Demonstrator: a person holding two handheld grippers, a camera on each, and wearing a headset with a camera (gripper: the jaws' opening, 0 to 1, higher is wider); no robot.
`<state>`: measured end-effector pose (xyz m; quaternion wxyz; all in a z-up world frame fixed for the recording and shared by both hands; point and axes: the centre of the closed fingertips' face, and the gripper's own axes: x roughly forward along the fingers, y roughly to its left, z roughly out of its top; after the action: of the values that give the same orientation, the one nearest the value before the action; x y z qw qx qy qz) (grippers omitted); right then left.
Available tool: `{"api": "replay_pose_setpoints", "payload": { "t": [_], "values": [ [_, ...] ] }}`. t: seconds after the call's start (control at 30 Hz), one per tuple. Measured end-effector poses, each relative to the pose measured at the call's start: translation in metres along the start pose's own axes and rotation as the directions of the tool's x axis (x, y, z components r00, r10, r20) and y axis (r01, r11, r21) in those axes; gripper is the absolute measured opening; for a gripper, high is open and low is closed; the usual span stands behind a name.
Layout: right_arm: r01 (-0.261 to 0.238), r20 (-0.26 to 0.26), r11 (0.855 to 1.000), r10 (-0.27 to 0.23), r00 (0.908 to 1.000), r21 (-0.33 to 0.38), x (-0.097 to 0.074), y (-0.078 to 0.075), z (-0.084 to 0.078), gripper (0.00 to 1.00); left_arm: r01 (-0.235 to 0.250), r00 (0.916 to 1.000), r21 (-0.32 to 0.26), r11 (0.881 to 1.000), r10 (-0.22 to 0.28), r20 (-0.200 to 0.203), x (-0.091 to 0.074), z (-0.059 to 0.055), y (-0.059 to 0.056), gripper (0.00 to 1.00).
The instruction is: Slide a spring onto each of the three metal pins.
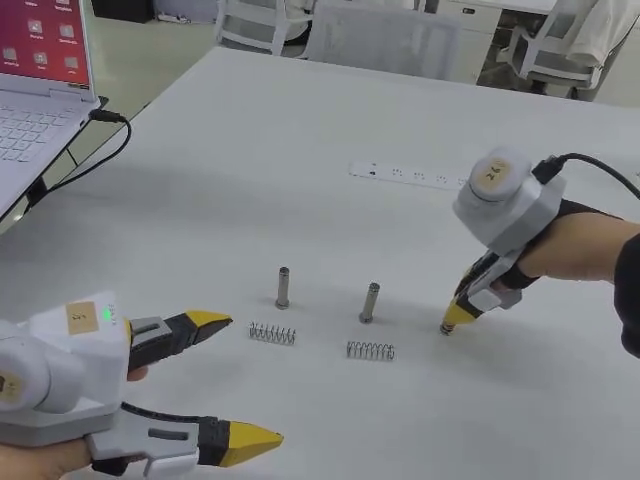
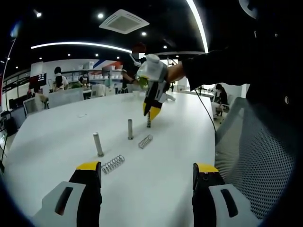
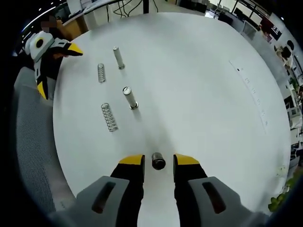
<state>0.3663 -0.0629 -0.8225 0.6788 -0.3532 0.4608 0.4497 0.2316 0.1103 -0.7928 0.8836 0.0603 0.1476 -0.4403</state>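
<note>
Grippers: two, the left gripper (image 1: 250, 378) and the right gripper (image 1: 455, 318).
Metal pins: three. The left pin (image 1: 283, 287) and the middle pin (image 1: 370, 302) stand bare, and the third pin (image 3: 158, 161) is between the right gripper's jaws.
Springs: two lie loose, the left spring (image 1: 272, 333) and the right spring (image 1: 370, 350). The left gripper view hints at a coil on the third pin, but it is unclear.
Laptops: one laptop (image 1: 35, 90).
Power strips: one power strip (image 1: 410, 176).

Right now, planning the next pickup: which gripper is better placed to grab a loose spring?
Left. The left gripper is open and empty, close to the nearer spring. The right gripper stands tip-down around the far pin, probably busy there.
</note>
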Motion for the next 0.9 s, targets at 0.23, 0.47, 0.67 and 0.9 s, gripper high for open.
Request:
{"api": "replay_pose_setpoints", "payload": {
  "t": [0.23,0.47,0.67,0.9],
  "values": [
    [0.008,0.028,0.998,-0.006,0.9996,-0.054,-0.002,0.003,0.016,0.23,-0.003,1.0,0.0,1.0,0.003,0.001,-0.001,-0.001,0.001,0.75],
    [0.003,0.041,0.995,0.001,0.9991,-0.095,-0.004,0.012,0.03,0.23,-0.008,1.0,-0.001,1.0,0.008,0.003,-0.003,-0.001,0.002,0.75],
    [-0.003,0.043,0.992,0.008,0.9991,-0.129,-0.005,0.021,0.037,0.23,-0.009,1.0,0.0,1.0,0.009,0.003,-0.004,-0.001,0.001,0.75],
    [-0.023,0.044,0.987,0.03,0.9986,-0.159,-0.007,0.035,0.043,0.23,-0.007,1.0,0.001,1.0,0.007,0.005,-0.003,0.0,0.0,0.75]
  ]
}}
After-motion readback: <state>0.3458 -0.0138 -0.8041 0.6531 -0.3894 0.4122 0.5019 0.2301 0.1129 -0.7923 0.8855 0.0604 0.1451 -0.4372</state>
